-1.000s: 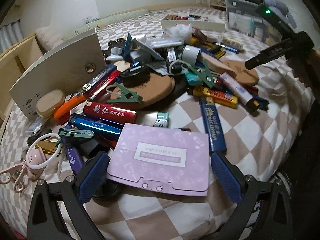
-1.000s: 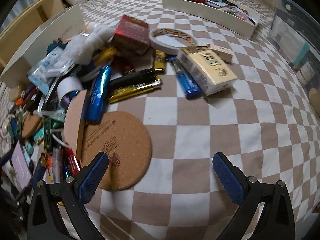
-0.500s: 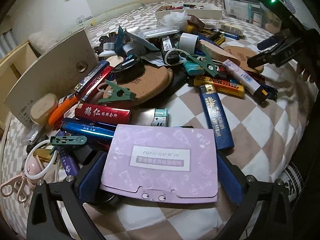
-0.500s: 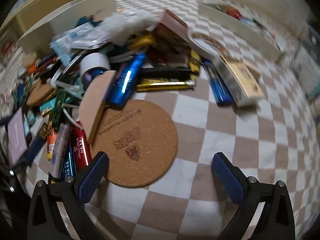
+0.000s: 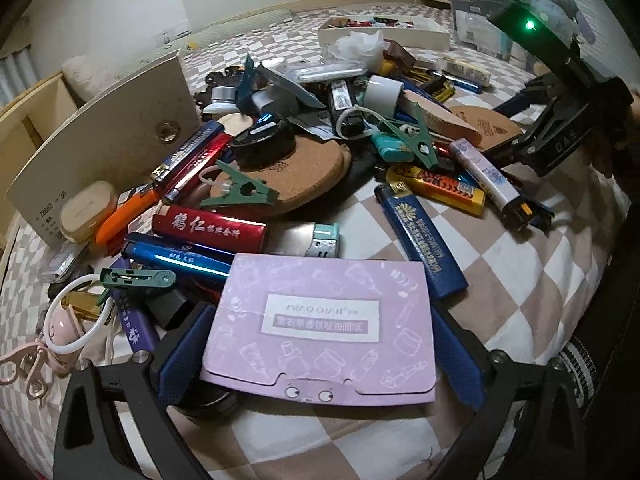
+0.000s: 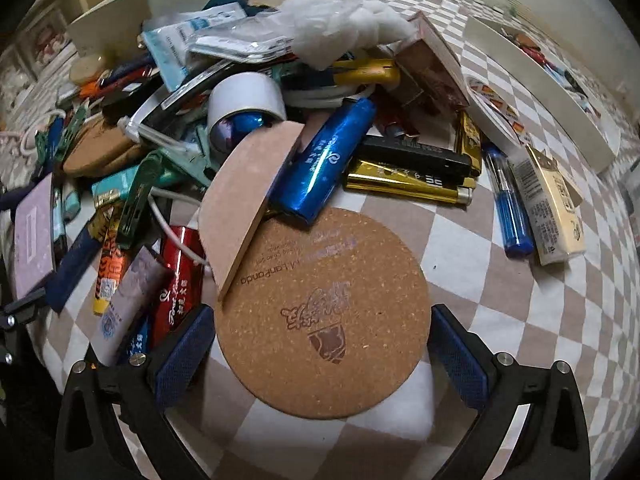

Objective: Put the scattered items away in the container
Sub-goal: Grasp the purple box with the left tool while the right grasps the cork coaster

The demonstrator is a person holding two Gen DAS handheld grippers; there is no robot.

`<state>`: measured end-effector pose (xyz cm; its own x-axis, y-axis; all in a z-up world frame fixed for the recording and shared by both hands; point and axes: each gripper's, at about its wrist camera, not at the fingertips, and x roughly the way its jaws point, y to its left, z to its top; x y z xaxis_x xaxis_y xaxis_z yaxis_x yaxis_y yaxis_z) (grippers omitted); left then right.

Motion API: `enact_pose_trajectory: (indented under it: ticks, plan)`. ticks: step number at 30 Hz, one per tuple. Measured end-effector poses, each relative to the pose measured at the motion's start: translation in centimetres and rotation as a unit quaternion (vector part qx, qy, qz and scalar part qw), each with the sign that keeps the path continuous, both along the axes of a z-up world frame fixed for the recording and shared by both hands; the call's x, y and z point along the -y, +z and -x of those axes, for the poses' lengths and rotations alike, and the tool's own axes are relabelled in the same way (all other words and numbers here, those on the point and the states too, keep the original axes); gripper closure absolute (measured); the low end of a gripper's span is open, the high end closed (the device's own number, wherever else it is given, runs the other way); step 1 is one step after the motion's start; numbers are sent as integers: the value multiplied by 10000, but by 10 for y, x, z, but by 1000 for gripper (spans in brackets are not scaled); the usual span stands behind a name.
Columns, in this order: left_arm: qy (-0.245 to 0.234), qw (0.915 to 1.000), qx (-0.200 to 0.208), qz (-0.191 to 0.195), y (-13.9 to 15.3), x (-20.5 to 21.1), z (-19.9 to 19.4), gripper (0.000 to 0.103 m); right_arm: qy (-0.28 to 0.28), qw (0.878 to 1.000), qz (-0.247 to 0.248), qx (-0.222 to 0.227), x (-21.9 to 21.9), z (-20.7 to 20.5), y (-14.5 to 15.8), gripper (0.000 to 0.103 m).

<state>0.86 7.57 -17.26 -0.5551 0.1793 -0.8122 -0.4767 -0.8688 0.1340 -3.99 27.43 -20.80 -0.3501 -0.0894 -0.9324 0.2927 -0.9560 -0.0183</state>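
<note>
A heap of lighters, clips, tape rolls and cork coasters lies on a checkered cloth. My left gripper [image 5: 320,356] is open, its blue pads on either side of a purple paper packet [image 5: 324,324] that lies flat. My right gripper [image 6: 320,352] is open, its pads on either side of a round cork coaster [image 6: 324,312] with a printed logo. A second, plain coaster [image 6: 244,196] leans tilted on its far left edge. The right gripper also shows in the left wrist view [image 5: 560,136]. The white container [image 5: 384,34] stands far back; in the right wrist view it [image 6: 552,92] holds several items.
A cream board [image 5: 108,144] stands upright at the left of the heap. A blue lighter [image 5: 420,240] lies right of the packet, a red one [image 5: 208,228] behind it. A cream box [image 6: 552,208] and blue lighter [image 6: 508,204] lie right of the coaster. Storage bins [image 5: 480,8] stand behind.
My left gripper has moved forward so the purple packet sits between its pads. My right gripper has swung left and closed in on the cork coaster, which now sits between its pads.
</note>
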Motion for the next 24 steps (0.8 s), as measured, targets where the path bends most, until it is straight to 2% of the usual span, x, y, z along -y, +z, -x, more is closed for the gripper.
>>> enact_pose_trajectory:
  ticks: [4,8,13,19,24]
  plan:
    - [47,9999,48,-112,4,4,-2,4,-78,9999,118,-35,-4,-2,1,0]
    - [57,9998,65,-174,6,5,-5,4,-67,9998,-71,-184,3,-11,2,3]
    - [120,9998,10,-182,12,8,-9,4,-272,9995,83,-161,-5,-15,7,3]
    - [424,9980,61,-475,21,19,-4,4,-841,9960,242,-183,-29,-22,16,3]
    - [604,9962,64,-619,29,27,-2,4,-1483,9866,577,-356,-61,-30,31,3]
